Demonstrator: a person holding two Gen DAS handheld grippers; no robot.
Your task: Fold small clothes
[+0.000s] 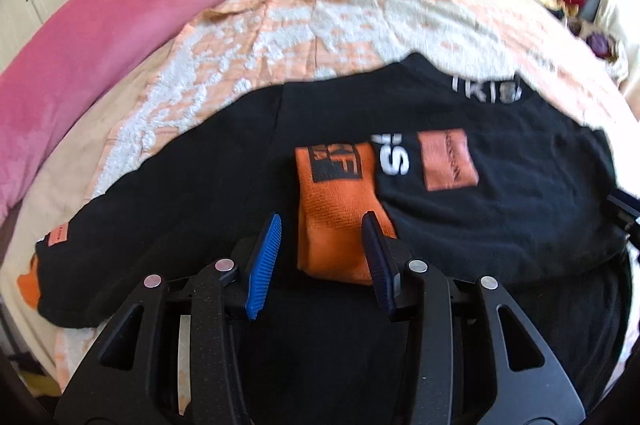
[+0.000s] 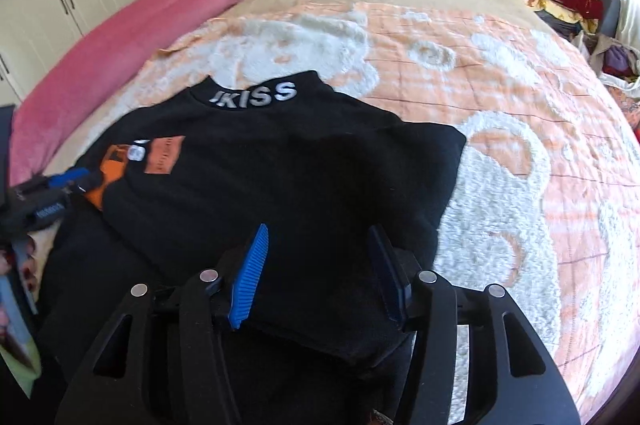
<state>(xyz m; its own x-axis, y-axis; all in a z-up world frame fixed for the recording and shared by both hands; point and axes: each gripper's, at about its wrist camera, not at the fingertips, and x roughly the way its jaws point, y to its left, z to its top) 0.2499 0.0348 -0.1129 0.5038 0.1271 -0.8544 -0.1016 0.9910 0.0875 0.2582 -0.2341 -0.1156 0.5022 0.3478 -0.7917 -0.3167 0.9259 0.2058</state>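
Folding step in hand, judged: both sleeves look already brought in over the chest, so the next move is probably a grip on the near hem at two corners and a fold up toward the collar.

Item: small black knit sweater (image 2: 280,161) with white lettering on the collar, an orange patch on the chest and an orange ribbed cuff (image 1: 336,213). Position: flat on the peach-and-white fleece bedspread (image 2: 500,73), collar away from the cameras, hem nearest them.

Left gripper (image 1: 320,265): blue-padded jaws parted, nothing pinched. The orange cuff lies between and just beyond the fingertips, resting loose on the sweater's black body.

Right gripper (image 2: 320,269): jaws parted, empty, hovering over the folded right side of the sweater near its lower corner. Black fabric sits under and between the fingers; contact cannot be told.

Handling notes, judged: take both hem layers together at each corner, low and level, so the tucked sleeves do not slide out. Lift both sides evenly. Knit is soft and will sag in the middle; lay it down, do not drop it.
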